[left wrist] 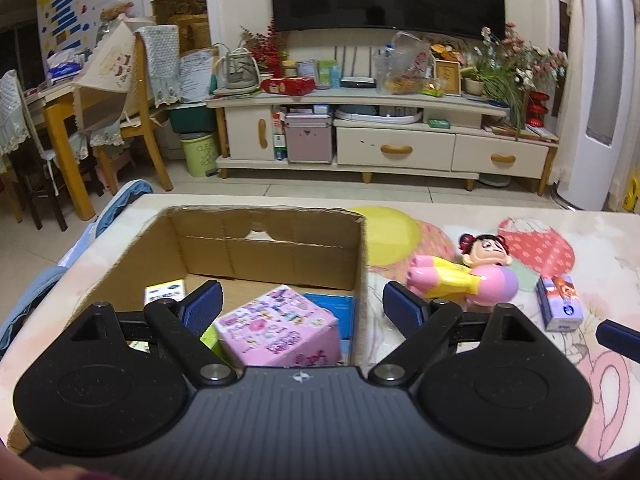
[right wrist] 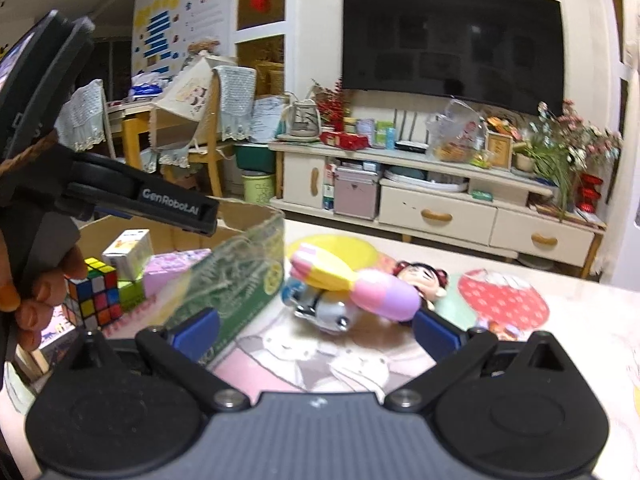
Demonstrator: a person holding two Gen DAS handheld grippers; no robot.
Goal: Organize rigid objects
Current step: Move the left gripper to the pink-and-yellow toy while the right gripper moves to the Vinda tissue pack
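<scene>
A cardboard box (left wrist: 264, 248) stands on the table and holds a pink box (left wrist: 280, 326), a blue box (left wrist: 340, 308) and a white carton (left wrist: 166, 292). My left gripper (left wrist: 302, 306) is open and empty, astride the box's right wall. A doll (left wrist: 464, 276) in pink and yellow lies on the table to the right, next to a small blue-and-orange carton (left wrist: 560, 308). In the right wrist view my right gripper (right wrist: 316, 330) is open and empty, low over the table before the doll (right wrist: 360, 284) and a small white toy (right wrist: 324, 312). The box (right wrist: 240, 276) is at its left, with a Rubik's cube (right wrist: 94, 296) inside.
The table (left wrist: 520, 360) has a pink cartoon cover. The left gripper's body (right wrist: 120, 192) and a hand (right wrist: 24, 304) are at the left of the right wrist view. Behind the table are a TV cabinet (left wrist: 380, 136), chairs and a tall white appliance (left wrist: 592, 80).
</scene>
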